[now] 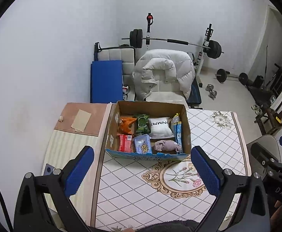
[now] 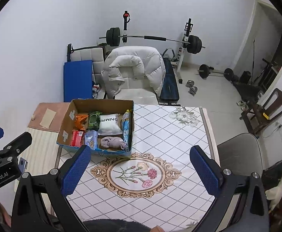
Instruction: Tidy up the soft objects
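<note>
A cardboard box point(image 1: 119, 154) stands on the table and holds several soft packs: an orange bag point(image 1: 127, 124), a green pack point(image 1: 142, 123), a white pillow pack point(image 1: 160, 126), a red pack point(image 1: 125, 143), a blue tissue pack point(image 1: 143, 144), a mauve cloth roll point(image 1: 166, 145) and a blue snack bag point(image 1: 178, 130). The box also shows in the right wrist view point(image 2: 112, 153). My left gripper point(image 1: 141, 171) is open and empty, held above the table in front of the box. My right gripper point(image 2: 139, 169) is open and empty, to the right of the box.
The table has a diamond-pattern cloth point(image 2: 160, 131) with a flower medallion point(image 2: 139, 175). A brown mat point(image 1: 81, 118) lies left of the box. A chair with a white jacket point(image 1: 164, 73), a barbell rack point(image 1: 171, 42) and a grey chair point(image 2: 239, 152) stand around.
</note>
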Available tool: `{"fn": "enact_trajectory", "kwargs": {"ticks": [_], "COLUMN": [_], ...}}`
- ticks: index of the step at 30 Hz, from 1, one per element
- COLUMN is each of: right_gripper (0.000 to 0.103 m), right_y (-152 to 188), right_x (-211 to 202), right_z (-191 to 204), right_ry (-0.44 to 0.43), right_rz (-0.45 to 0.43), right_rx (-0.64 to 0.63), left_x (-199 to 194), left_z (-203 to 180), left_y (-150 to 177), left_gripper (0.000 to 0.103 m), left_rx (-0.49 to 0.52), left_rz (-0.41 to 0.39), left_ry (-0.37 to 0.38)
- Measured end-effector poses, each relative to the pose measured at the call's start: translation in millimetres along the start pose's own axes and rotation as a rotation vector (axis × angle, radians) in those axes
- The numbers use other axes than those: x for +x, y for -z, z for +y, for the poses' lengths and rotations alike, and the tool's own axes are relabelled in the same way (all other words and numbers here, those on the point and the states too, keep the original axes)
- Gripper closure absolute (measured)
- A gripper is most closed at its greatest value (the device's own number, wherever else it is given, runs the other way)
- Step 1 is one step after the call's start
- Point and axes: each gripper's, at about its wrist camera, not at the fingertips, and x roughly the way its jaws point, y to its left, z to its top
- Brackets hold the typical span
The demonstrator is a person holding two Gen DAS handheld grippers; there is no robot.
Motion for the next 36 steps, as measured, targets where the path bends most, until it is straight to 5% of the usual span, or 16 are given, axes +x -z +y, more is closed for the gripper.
{"fn": "enact_trajectory", "kwargs": {"ticks": [36], "right_gripper": [0.0], "right_y": [-5.9], "right_x": [-9.9], "right_z": [-3.1], "right_ry": [0.031], "right_rz": [-0.028], "right_rx": [-0.002], "left_x": [-11.4], "left_z": [-0.7], "left_y": [-4.4], "left_gripper": [0.0], "left_rx": [0.01], "left_rz": [-0.013], "left_ry": [0.004]}}
